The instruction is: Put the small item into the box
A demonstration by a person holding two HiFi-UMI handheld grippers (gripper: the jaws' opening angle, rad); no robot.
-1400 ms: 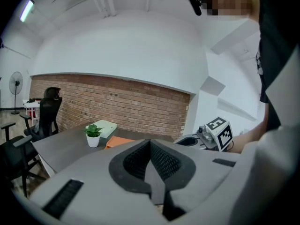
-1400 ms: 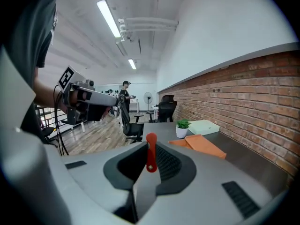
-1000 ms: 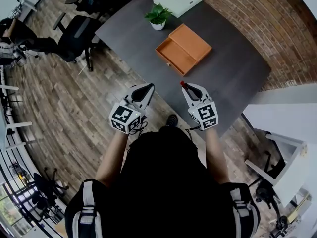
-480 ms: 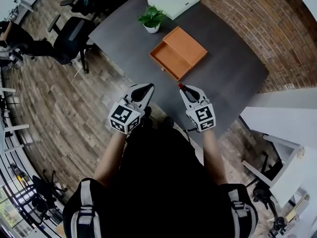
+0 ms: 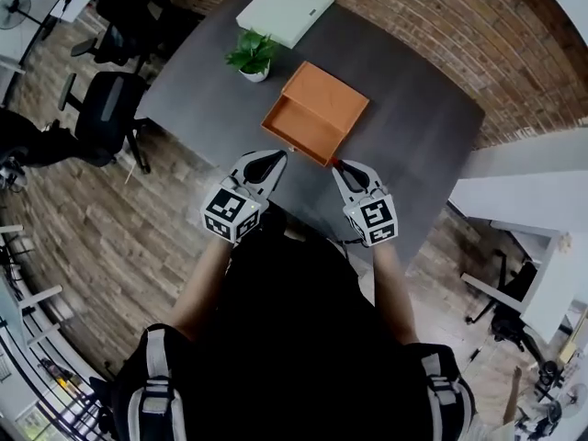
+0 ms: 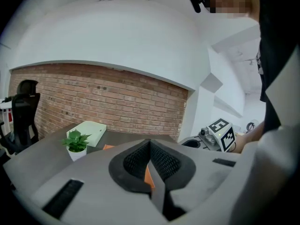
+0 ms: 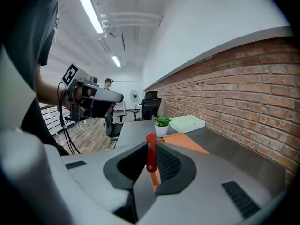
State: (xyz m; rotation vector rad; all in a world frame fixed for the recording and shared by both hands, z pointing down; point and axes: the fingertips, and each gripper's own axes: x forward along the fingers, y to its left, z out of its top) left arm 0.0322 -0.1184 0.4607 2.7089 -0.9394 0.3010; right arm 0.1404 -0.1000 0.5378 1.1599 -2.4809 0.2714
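Observation:
An open orange box (image 5: pixel 314 110) lies on the dark grey table (image 5: pixel 413 136), with its tray side toward me. My right gripper (image 5: pixel 338 165) hovers just short of the box's near right corner, shut on a small red item (image 5: pixel 336 163). In the right gripper view the red item (image 7: pixel 151 153) stands upright between the pads, with the orange box (image 7: pixel 183 142) beyond. My left gripper (image 5: pixel 274 158) hangs at the table's near edge, left of the box's near corner. Its jaws meet at the tips and hold nothing. Through them in the left gripper view shows a sliver of the orange box (image 6: pixel 149 175).
A small potted plant (image 5: pixel 250 55) stands just left of the box, and a flat white case (image 5: pixel 285 9) lies at the table's far end. Office chairs (image 5: pixel 106 108) stand on the wood floor to the left. A white desk (image 5: pixel 528 205) is at the right.
Both grippers have moved forward up to the table's near edge, so the orange box now lies just ahead of their tips. The red item stays in the right gripper.

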